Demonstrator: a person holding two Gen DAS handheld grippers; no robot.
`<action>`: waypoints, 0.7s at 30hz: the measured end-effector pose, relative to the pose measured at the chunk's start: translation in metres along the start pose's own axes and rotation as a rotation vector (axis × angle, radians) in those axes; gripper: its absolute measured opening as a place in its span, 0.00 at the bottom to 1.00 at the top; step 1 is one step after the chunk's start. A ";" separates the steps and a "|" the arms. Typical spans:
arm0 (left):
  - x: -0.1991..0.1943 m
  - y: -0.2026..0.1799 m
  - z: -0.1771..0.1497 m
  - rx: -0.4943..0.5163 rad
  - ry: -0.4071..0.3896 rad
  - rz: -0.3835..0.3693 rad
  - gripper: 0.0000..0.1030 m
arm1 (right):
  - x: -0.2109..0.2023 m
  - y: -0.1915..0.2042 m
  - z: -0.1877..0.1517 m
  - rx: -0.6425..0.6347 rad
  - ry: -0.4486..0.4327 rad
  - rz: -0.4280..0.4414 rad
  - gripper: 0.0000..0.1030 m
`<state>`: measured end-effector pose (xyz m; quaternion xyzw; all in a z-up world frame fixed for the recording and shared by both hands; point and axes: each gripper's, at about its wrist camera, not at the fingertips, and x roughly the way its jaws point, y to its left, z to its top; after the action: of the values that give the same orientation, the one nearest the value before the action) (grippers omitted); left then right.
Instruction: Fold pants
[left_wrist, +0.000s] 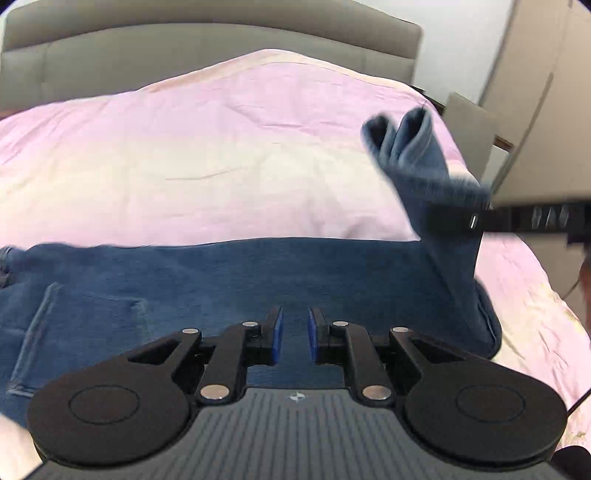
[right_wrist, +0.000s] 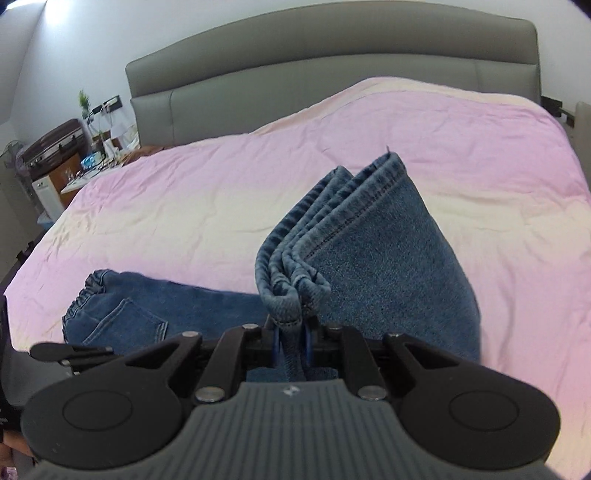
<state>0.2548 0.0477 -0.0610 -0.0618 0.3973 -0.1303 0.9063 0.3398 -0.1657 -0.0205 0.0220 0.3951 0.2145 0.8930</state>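
Note:
Blue jeans (left_wrist: 258, 273) lie across a pink duvet (left_wrist: 184, 147), back pocket (left_wrist: 81, 332) up. My left gripper (left_wrist: 295, 312) hovers over the middle of them, its blue pads a small gap apart with nothing pinched. My right gripper (right_wrist: 291, 332) is shut on the stacked leg hems (right_wrist: 369, 229) and holds them up off the bed. In the left wrist view those lifted hems (left_wrist: 410, 147) rise at the right, blurred. The elastic waistband (right_wrist: 88, 291) rests flat at the left in the right wrist view, where one of the left gripper's fingers (right_wrist: 70, 350) shows.
A grey padded headboard (right_wrist: 332, 48) runs along the far side of the bed. A cluttered nightstand (right_wrist: 74, 155) with a dark case and a plant stands off the bed's left side. Pale wardrobe doors (left_wrist: 546, 92) stand at the right.

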 end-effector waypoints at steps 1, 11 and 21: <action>0.000 0.009 -0.001 -0.018 0.004 0.004 0.17 | 0.011 0.008 -0.005 -0.004 0.023 0.011 0.08; 0.005 0.060 -0.016 -0.188 0.049 -0.047 0.20 | 0.110 0.051 -0.075 -0.100 0.242 0.038 0.12; 0.054 0.066 -0.002 -0.367 0.100 -0.137 0.61 | 0.077 0.029 -0.060 -0.120 0.238 0.115 0.52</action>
<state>0.3003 0.0955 -0.1145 -0.2464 0.4539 -0.1197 0.8479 0.3320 -0.1161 -0.1086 -0.0344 0.4826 0.2896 0.8259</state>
